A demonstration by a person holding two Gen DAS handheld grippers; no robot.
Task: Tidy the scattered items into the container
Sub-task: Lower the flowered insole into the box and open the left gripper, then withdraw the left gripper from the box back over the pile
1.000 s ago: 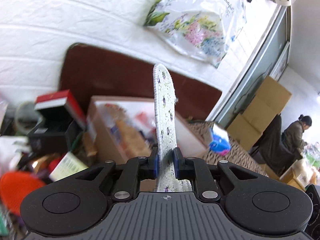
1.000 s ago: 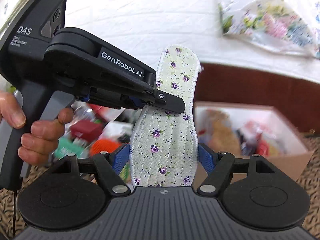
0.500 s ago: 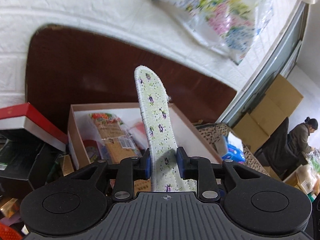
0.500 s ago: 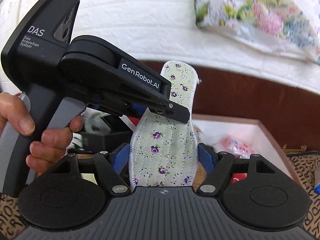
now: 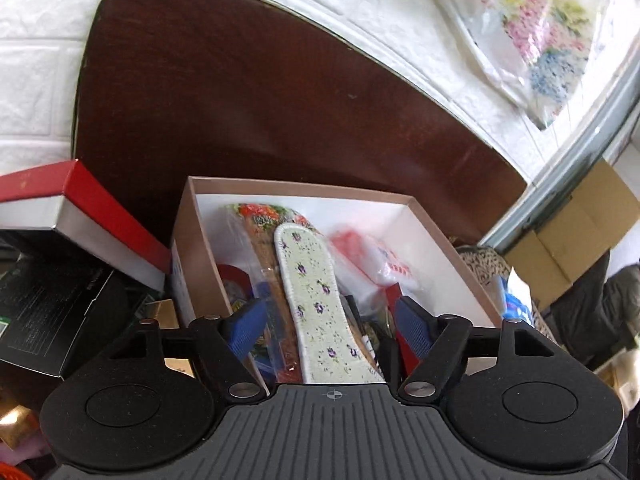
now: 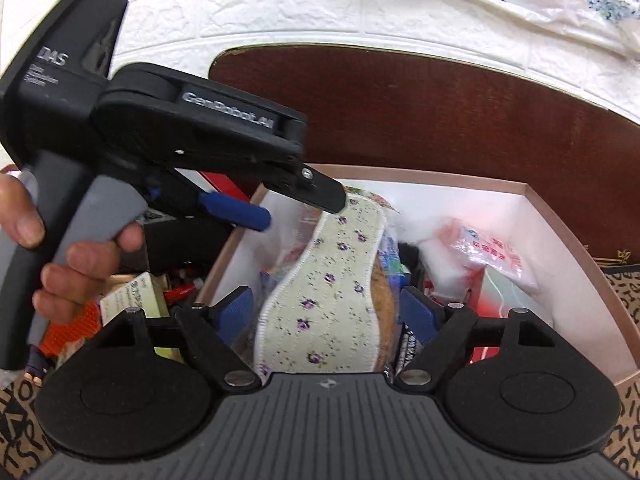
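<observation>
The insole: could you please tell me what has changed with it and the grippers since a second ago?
The left gripper has let go of the insole; its jaws are opening, pads clear of it. The insole has tipped from upright down into the box, which has come closer. The right gripper stays open, opening slightly, around the insole.

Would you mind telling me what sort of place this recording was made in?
Probably a cluttered storeroom or small shop's back room, not a tidy home. Cardboard cartons are stacked by the doorway, boxed goods pile up beside the open box, and a floral plastic bag hangs on the white brick-pattern wall.
</observation>
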